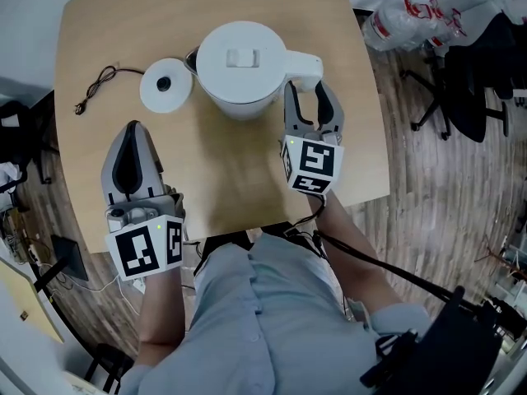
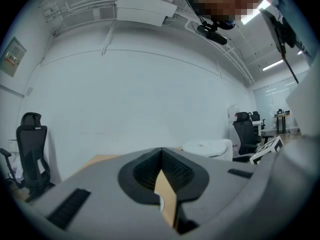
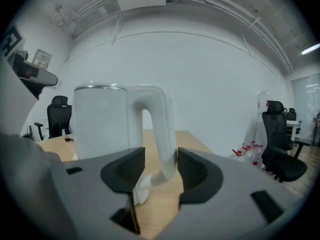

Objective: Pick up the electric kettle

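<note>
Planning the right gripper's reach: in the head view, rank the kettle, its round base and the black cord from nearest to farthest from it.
1. Electric kettle, its handle between the right gripper's open jaws.
2. Round base, left of the kettle.
3. Black cord, far left.

We take this for an office, a shared workroom rather than a home. A black swivel chair (image 2: 31,149) with a headrest stands by the far white wall (image 2: 135,99), and more chairs (image 3: 277,146) gather on the right (one shows its star-shaped wheeled base from above). Overhead we see an air-conditioning unit (image 2: 145,6) mounted at the ceiling, pipes (image 2: 75,6) running beside it, and long strip lights (image 2: 272,65). The floor (image 1: 445,212) is wood-patterned planking, and near us stands a plain pale wooden table (image 1: 222,171). A framed notice (image 2: 11,56) hangs on the left wall.
</note>
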A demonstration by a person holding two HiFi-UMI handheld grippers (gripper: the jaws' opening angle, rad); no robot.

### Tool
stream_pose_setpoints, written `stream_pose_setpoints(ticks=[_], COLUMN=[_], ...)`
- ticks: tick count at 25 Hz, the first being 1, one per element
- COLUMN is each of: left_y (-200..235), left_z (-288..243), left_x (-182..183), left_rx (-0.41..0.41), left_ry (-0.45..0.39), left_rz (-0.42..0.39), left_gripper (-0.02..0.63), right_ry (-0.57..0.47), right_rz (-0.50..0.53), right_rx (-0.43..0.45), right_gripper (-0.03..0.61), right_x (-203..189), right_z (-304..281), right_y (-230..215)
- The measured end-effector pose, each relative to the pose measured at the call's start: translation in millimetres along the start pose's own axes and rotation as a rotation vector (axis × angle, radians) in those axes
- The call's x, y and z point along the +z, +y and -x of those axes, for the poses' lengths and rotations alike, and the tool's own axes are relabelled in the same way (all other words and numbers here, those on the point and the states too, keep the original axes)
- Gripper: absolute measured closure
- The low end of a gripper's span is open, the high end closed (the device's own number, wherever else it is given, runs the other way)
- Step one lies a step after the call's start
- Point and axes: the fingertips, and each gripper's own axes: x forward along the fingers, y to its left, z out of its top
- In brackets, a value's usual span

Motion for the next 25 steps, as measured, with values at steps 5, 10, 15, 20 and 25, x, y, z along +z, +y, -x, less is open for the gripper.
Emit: stream_pose_setpoints(ticks=[5,10,15,20,25], left_y=[-17.4,-36.8,-47.2,-46.5,-38.0], left_z=[14.3,37.8,58.2,74.6,91.0], left_x=[6.7,11.0,19.8,38.0,47.6], left_rx=[0.003,0.027,0.075,0.133,0.144], left_ry=[-0.033,-0.046,-0.067,-0.116,-0.139], left_rz=[0.007,0.021,0.032,-0.006,-0.018], left_gripper=[0.615,0.615,0.615,0.615,0.615], right_ry=[-0.012,-0.073,-0.173,-0.254,-0.293], right_rz=[-0.007,0.005,0.079,0.093,0.099], right_rx=[0.067,0.19,0.346,0.428,0.469], right_gripper=[0.387,0.448,0.571,0.575,0.577], right_x=[7.7,39.0,81.5,111.6,128.2], right_z=[31.8,68.6,97.5,112.4,127.3], right_y=[8.8,25.6,54.5,72.4,91.2])
